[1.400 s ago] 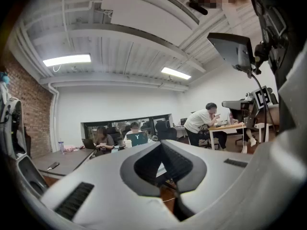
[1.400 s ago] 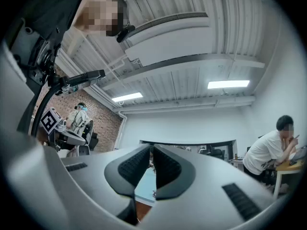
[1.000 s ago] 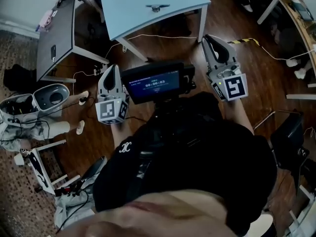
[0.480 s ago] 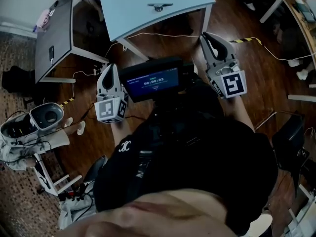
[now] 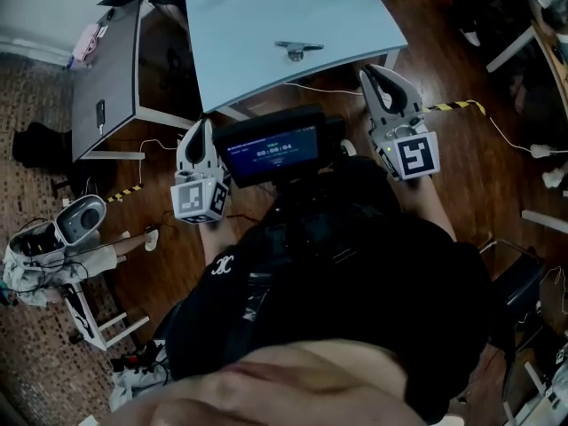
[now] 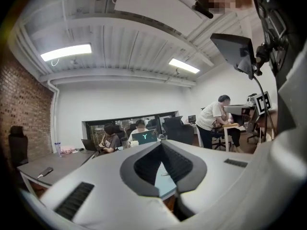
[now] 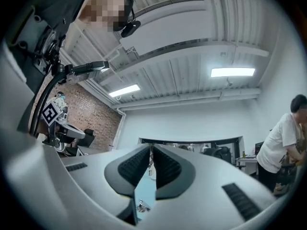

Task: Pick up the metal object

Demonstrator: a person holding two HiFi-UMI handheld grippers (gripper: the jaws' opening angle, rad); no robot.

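The metal object (image 5: 297,50), a small flat silvery piece with a knob, lies near the front edge of a light blue table (image 5: 248,25) in the head view. Both grippers hover over the wooden floor short of the table, pointing toward it. My left gripper (image 5: 207,124) is off the table's front left corner, its jaws closed tip to tip with nothing in them (image 6: 160,143). My right gripper (image 5: 366,71) sits just off the front right corner, its jaws together with nothing between (image 7: 151,147). Below those jaws shows a sliver of blue table with a small metallic thing (image 7: 140,206).
A dark grey desk (image 5: 106,69) with a phone (image 5: 100,112) stands left of the blue table. Cables and yellow-black tape (image 5: 457,106) run across the wooden floor. A chest-mounted screen (image 5: 271,149) sits between the grippers. People (image 6: 139,128) work at desks beyond.
The blue table and the metal object have slid lower and nearer in the head view. Both grippers kept their places in the frame, and their jaws have not changed.
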